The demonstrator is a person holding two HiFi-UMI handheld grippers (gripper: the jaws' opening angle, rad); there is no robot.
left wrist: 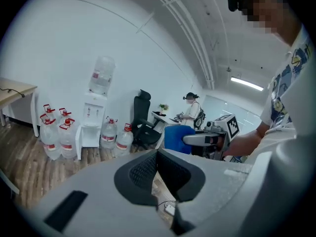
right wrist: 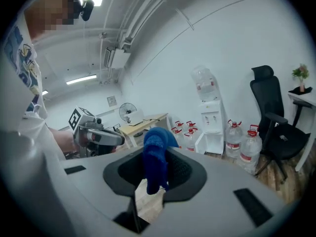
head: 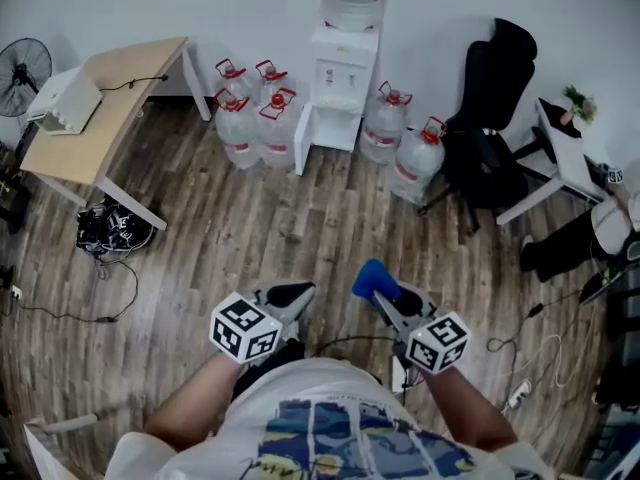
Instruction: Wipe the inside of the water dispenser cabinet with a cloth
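Even ceiling light, fisheye-warped edges

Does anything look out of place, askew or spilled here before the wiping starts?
Little stands out. The water dispenser has its lower cabinet door swung open, and a tangle of cables lies on the floor by the desk. The blue cloth hangs clamped in the right tongs. No spill shows.
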